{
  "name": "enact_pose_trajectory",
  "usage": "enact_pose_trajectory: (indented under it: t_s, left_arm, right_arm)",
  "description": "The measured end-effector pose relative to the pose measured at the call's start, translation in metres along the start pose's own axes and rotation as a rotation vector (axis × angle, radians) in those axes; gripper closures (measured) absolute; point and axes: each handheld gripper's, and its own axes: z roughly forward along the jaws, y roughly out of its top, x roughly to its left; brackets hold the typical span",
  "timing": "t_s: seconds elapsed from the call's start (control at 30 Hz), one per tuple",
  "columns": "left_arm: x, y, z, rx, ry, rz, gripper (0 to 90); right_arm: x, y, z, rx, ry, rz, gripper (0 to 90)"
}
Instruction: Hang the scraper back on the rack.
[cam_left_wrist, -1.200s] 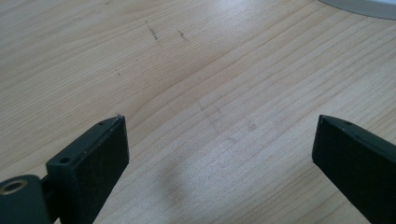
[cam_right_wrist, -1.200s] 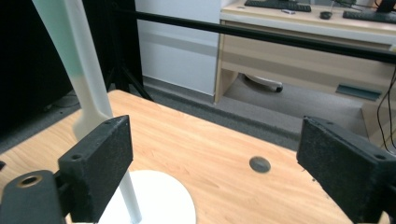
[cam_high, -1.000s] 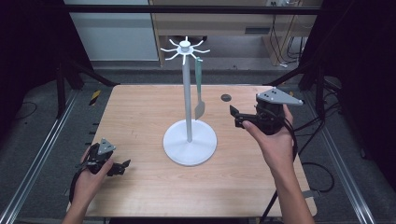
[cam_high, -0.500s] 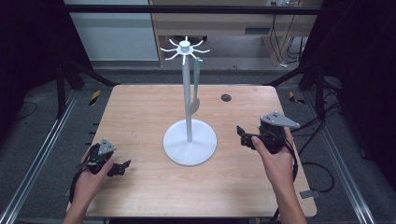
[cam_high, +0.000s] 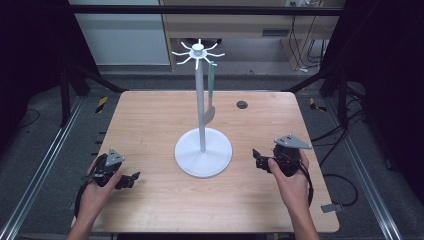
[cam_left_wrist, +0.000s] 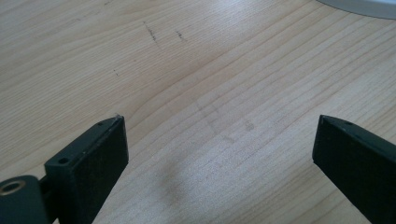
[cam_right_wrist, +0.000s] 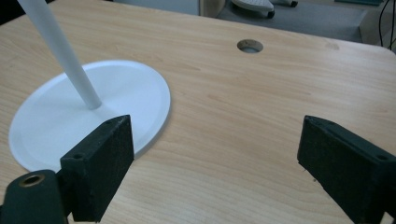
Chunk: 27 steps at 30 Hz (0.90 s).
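Spatula (cam_high: 210, 95) hanging from white stand (cam_high: 202, 150): looks light, stiff, thin; grip its flat handle mid-length; both grippers open, empty, on tabletop (cam_high: 150, 120).

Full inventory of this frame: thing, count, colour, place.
Stand: 1, white, round base at table centre, tall pole topped with radiating hooks.
Hanging utensil: 1, grey-green, on a hook of the stand, beside the pole; type unclear.
Table: 1, light wood, centre of high view.
Cable hole: 1, dark, far right part of the table.
Left gripper: 1, black, near left of the table, jaws open and empty.
Right gripper: 1, black, right of the base, jaws open and empty.
Hands: 2, one holding each gripper.
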Motion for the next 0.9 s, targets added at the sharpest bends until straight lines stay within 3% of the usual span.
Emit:
enact_pose_trajectory:
  t_s: [0.4,0.9]
  left_arm:
    - [0.000,0.000,0.000,0.002,-0.001,0.003,3.2]
    - [-0.001,0.000,0.001,0.003,0.000,0.002,3.2]
  right_arm:
    - [0.002,-0.030,0.018,0.067,0.009,-0.004,10.3]
    - [-0.016,-0.046,0.034,0.101,-0.027,0.061,10.3]
